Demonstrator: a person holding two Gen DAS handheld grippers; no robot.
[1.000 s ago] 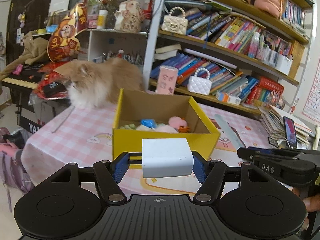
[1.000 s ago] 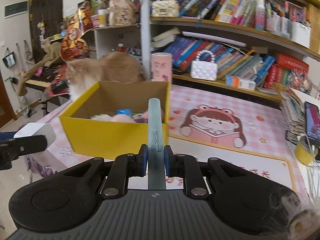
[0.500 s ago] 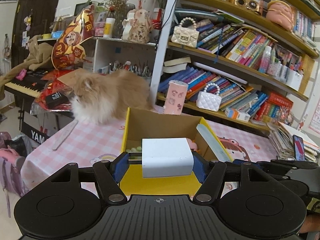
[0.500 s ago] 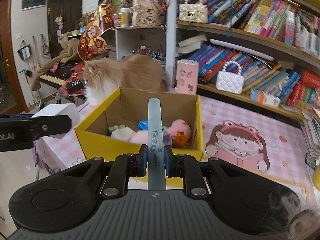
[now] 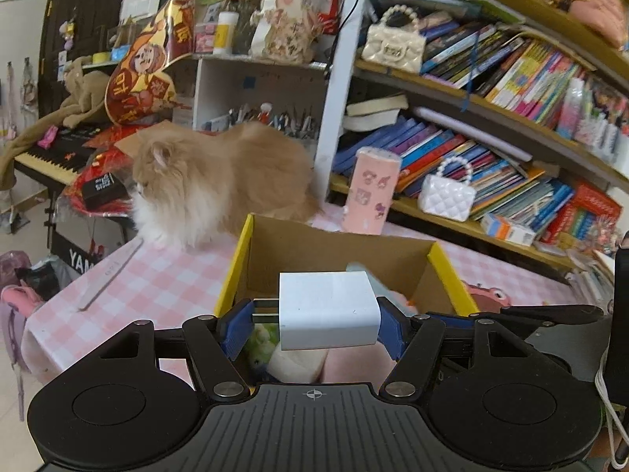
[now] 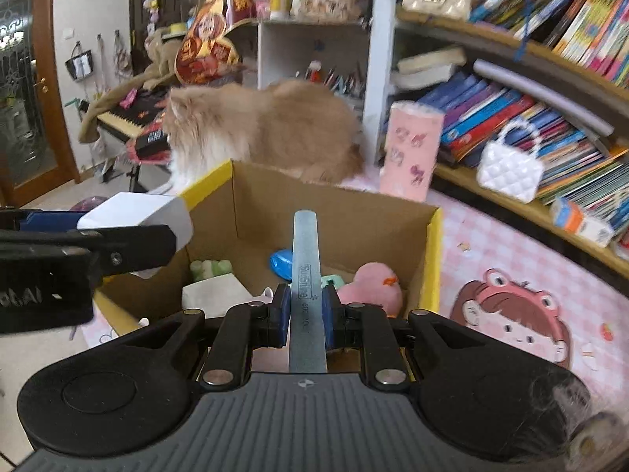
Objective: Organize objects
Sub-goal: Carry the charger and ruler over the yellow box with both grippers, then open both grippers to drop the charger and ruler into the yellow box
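Yellow box (image 6: 430, 259) already holds several toys — left gripper (image 5: 314, 314) clamps a white charger (image 5: 328, 308), right gripper (image 6: 306, 310) pinches a grey file (image 6: 306, 259), both over it — neither yet dropped in.

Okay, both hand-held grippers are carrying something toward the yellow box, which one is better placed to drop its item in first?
Probably the right hand-held gripper: its grey file already reaches over the yellow box interior. The left hand-held gripper holds the white charger nearer the box's corner.

One box (image 6: 432, 251), one cat (image 6: 267, 126) (two handbags (image 5: 446, 196)).
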